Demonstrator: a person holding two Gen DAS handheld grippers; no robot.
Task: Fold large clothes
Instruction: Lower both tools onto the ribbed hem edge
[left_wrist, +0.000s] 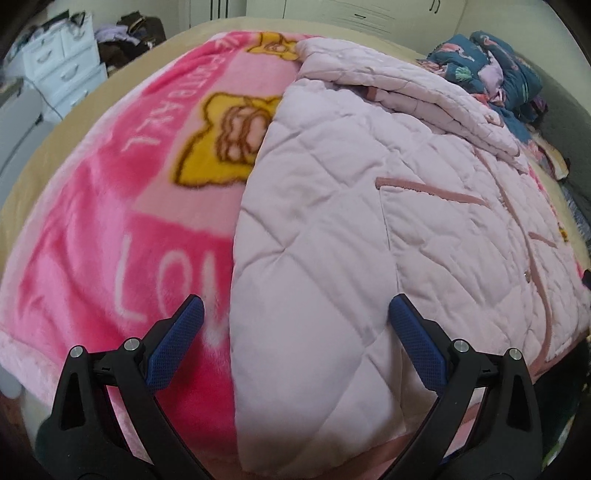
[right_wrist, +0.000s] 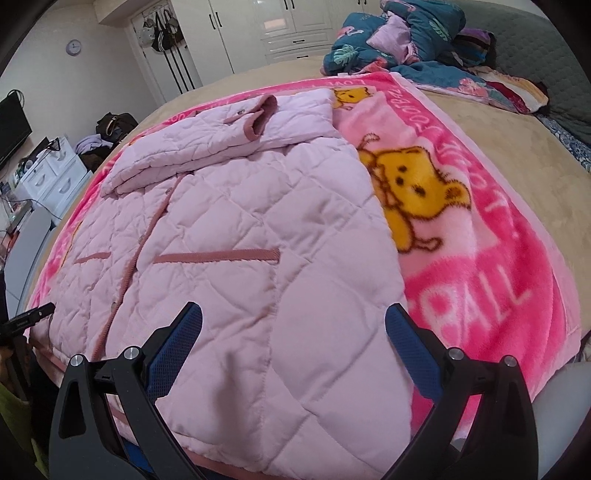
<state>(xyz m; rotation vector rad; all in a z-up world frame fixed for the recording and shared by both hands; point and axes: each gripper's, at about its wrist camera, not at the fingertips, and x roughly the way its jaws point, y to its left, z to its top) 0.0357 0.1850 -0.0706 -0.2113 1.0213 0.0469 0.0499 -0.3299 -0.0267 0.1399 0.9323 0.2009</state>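
Observation:
A pale pink quilted jacket (left_wrist: 332, 221) lies flat on a pink cartoon blanket (left_wrist: 129, 206), front up, with its sleeves folded across the chest at the far end. It also shows in the right wrist view (right_wrist: 240, 229). My left gripper (left_wrist: 295, 310) is open and empty above the jacket's left hem edge, one finger over the blanket. My right gripper (right_wrist: 293, 314) is open and empty above the jacket's right hem corner, next to the blanket (right_wrist: 498, 277). The left gripper's tip (right_wrist: 31, 319) shows at the left edge of the right wrist view.
The blanket lies on a beige bed (right_wrist: 517, 155). A heap of teal patterned clothes (right_wrist: 406, 40) sits near the headboard. White drawers (left_wrist: 62, 66) and dark bags stand beside the bed, with white wardrobes (right_wrist: 280, 26) behind.

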